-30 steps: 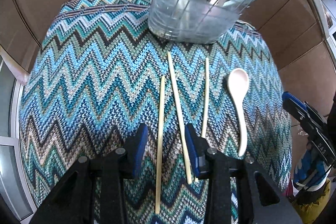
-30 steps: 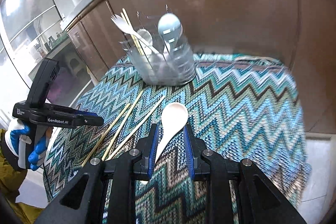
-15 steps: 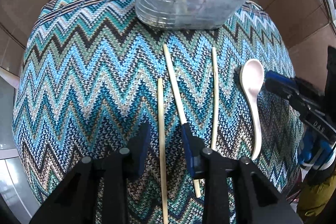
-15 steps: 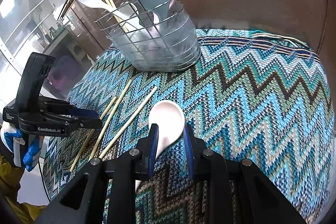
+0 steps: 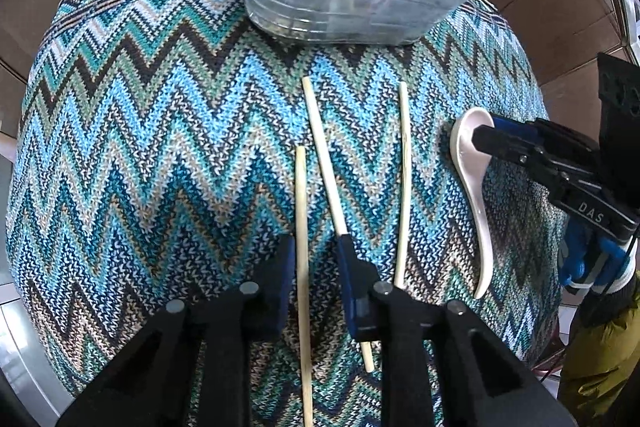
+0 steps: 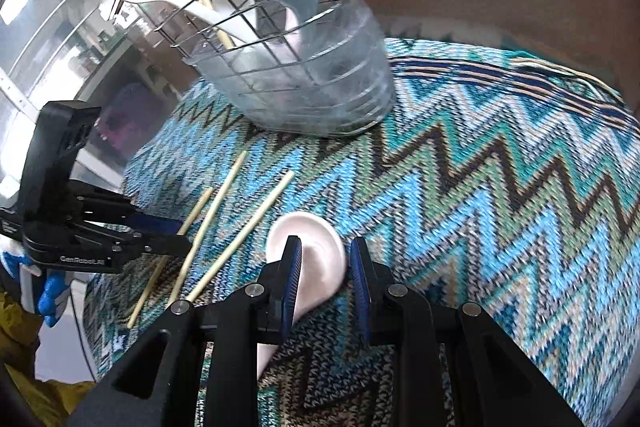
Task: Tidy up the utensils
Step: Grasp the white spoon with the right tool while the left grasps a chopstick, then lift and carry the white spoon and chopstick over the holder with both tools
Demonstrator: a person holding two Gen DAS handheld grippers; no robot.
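Left wrist: basket [image 5: 360,7] top cut off.

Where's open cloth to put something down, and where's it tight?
Free: the zigzag cloth left of the three chopsticks, and the wide stretch right of the white spoon, below the utensil basket. Crowded: the chopsticks-and-spoon strip, where the left claw and right claw work.

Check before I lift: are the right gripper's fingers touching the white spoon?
Cannot tell. In the right wrist view the right gripper straddles the white spoon; the left finger's pad overlaps the bowl's edge, but a gap shows beside the right one.
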